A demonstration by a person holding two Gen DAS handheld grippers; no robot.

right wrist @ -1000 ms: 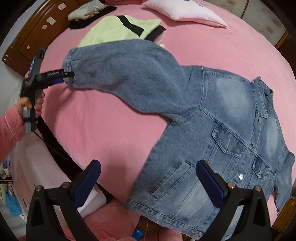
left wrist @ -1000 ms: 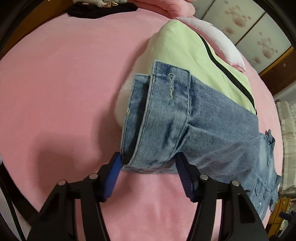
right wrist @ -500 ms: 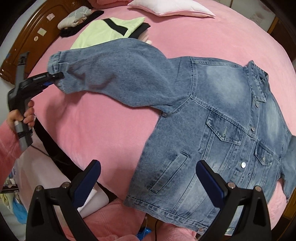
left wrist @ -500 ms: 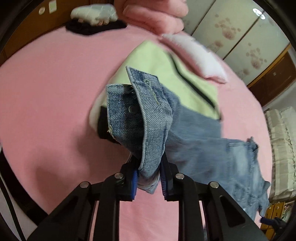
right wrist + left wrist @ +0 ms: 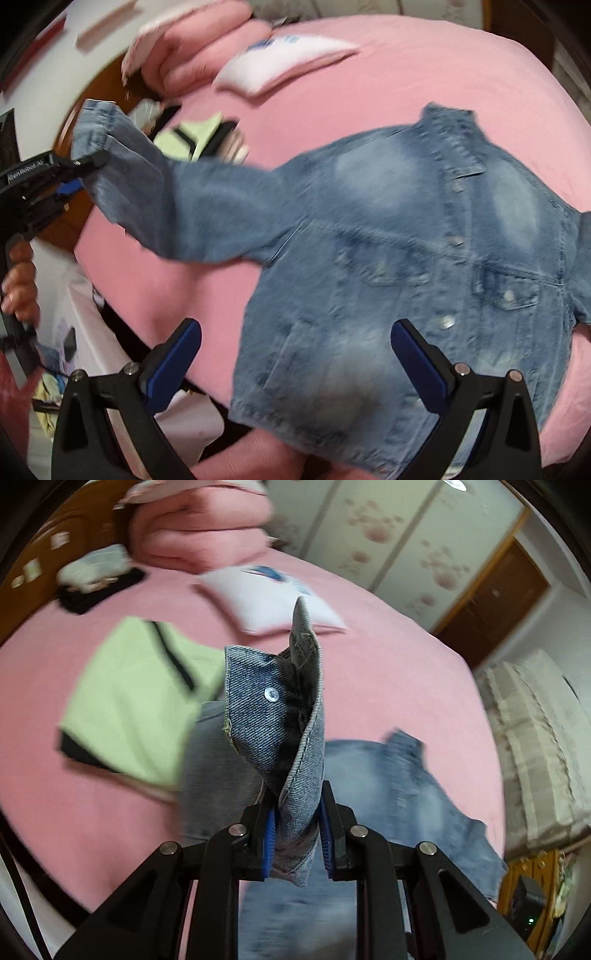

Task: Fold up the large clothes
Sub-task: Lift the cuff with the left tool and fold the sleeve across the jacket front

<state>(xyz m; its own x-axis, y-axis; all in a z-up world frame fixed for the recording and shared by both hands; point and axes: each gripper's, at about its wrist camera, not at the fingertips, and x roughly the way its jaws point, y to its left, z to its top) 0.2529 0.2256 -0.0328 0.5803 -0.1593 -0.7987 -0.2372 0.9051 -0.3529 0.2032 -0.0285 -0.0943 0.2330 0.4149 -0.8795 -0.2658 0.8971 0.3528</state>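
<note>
Clamped between my left gripper's (image 5: 295, 843) blue ribbed pads is the cuff (image 5: 275, 716) of the denim jacket (image 5: 424, 266); the stiff twill stands up from the jaws in a folded cone, one metal snap showing on its face; a second ago that cuff lay flat on the bed between open jaws, and now it is lifted clear. My right gripper (image 5: 295, 363) hangs wide open above the jacket's hem, holding nothing; its spread matches the earlier frames. Beyond it the jacket lies front up on the pink fleecy bedspread (image 5: 424, 74), faded pale at the chest, with flap pockets and a row of snaps; the sleeve (image 5: 177, 195) rises from the shoulder to my left gripper, higher than before. Farther back a pale green garment (image 5: 125, 701) with a black stripe lies folded on the bedspread; a white cushion (image 5: 266, 598) sits behind it; rolled pink bedding (image 5: 199, 528) lies by the wooden headboard.
</note>
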